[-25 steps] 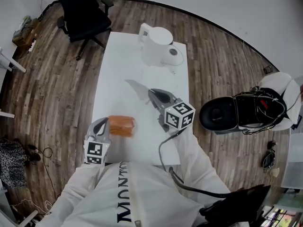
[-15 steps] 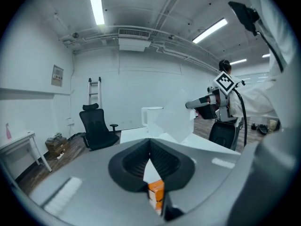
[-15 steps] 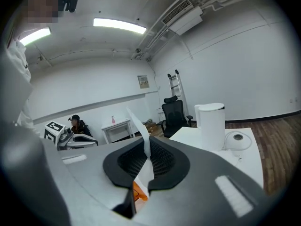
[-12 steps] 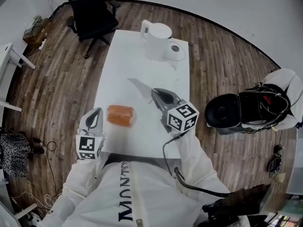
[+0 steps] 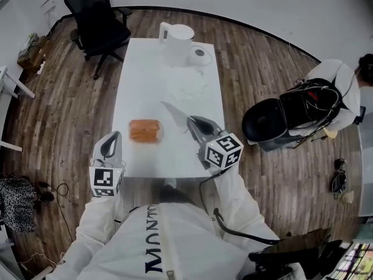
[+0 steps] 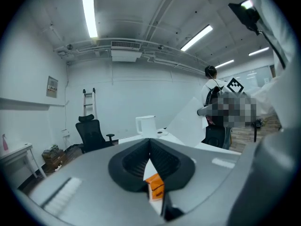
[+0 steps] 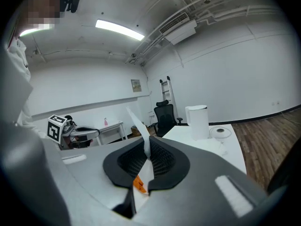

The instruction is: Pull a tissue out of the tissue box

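The orange tissue box (image 5: 144, 130) lies on the white table (image 5: 140, 80), left of centre. My right gripper (image 5: 189, 121) hovers to the right of the box, shut on a white tissue (image 5: 173, 113) that sticks out past its tips. In the right gripper view the tissue (image 7: 137, 121) rises from between the closed jaws of the right gripper (image 7: 146, 147). My left gripper (image 5: 112, 137) is held off the table's left edge, apart from the box, shut and holding nothing. The left gripper (image 6: 150, 150) shows the box (image 6: 155, 187) through the slot below its tips.
A white kettle (image 5: 176, 38) and its round base (image 5: 200, 55) stand at the table's far end. A black office chair (image 5: 96, 16) is beyond the far left corner. On the floor to the right are a black round container (image 5: 268, 124) and a person (image 5: 344, 80).
My left gripper has drawn back from beside the box and lifted off to the left. My right gripper has carried the tissue toward the near right, away from the box.
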Available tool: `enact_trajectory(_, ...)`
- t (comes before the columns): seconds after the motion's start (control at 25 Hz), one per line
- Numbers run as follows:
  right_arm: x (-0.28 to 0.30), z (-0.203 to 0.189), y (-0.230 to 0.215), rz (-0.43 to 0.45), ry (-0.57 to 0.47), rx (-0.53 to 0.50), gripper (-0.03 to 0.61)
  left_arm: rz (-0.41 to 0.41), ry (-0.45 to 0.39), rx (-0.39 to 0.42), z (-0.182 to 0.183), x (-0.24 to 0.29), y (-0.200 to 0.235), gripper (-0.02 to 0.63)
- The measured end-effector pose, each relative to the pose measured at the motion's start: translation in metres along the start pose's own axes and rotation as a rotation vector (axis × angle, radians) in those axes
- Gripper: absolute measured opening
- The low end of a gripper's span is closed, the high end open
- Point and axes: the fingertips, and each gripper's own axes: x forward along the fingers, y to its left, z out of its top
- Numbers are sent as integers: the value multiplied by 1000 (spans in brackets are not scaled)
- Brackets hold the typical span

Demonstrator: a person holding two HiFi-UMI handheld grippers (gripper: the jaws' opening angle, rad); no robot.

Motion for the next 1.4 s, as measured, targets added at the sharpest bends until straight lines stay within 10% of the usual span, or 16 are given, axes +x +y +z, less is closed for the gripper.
enact_trajectory(0.64,-91,-52,129,-180,-56,3,3,-101,-47,8,-15,-132,-16,-2)
enact_trajectory(1.4,-139,-64,142,-199,-104,-23,2,-114,-59,15,-4,-141,-64,-2)
